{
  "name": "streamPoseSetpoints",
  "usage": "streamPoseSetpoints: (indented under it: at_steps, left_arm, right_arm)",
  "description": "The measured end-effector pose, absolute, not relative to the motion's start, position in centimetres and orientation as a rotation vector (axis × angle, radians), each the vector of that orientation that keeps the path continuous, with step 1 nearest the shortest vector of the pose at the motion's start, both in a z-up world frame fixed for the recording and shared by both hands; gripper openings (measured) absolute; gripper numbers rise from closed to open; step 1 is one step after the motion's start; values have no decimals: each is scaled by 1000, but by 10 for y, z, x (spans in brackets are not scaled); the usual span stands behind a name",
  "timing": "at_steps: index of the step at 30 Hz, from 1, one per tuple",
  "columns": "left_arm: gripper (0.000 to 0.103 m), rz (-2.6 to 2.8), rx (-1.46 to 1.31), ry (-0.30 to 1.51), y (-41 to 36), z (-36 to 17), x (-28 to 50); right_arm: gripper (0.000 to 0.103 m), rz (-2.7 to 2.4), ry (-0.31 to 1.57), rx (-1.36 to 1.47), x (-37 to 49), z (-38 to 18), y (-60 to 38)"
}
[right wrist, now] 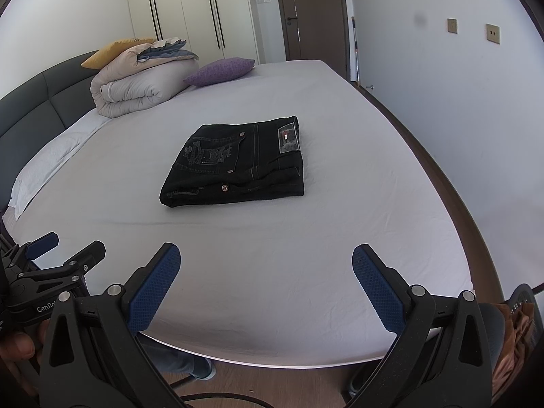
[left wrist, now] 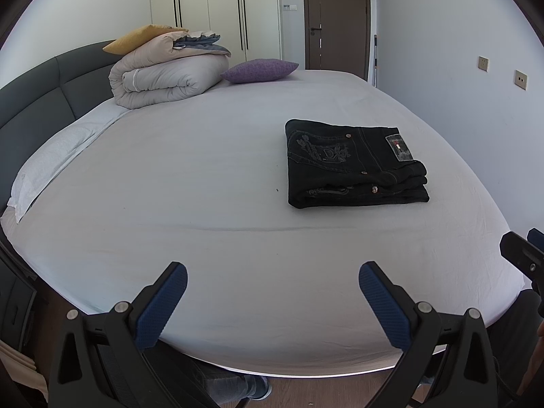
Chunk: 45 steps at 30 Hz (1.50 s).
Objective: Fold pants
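Black jeans (left wrist: 353,166) lie folded into a compact stack on the white bed sheet (left wrist: 204,204), back pocket and waist label facing up. They also show in the right wrist view (right wrist: 238,166). My left gripper (left wrist: 272,272) is open and empty, held over the bed's near edge, well short of the jeans. My right gripper (right wrist: 267,255) is open and empty, also at the near edge, apart from the jeans. The right gripper's tip shows at the right edge of the left wrist view (left wrist: 523,255). The left gripper shows at the left of the right wrist view (right wrist: 64,251).
A rolled duvet (left wrist: 163,78) with a yellow pillow (left wrist: 136,37) on top and a purple cushion (left wrist: 258,69) sit at the bed's far end by the dark headboard (left wrist: 34,102). A white pillow (left wrist: 51,166) lies at left. A wall runs along the right.
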State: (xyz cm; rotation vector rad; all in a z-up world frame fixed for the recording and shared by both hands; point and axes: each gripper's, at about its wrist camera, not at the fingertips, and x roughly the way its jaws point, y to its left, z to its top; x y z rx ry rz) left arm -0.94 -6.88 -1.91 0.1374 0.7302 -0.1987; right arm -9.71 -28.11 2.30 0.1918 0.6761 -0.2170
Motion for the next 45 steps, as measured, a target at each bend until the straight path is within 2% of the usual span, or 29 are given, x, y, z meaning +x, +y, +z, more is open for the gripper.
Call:
streamPoseSetpoints:
  at_steps: [45]
  left_arm:
    - [103, -207, 135, 741, -69, -26, -10]
  right_arm:
    - [103, -210, 685, 194, -102, 16, -284]
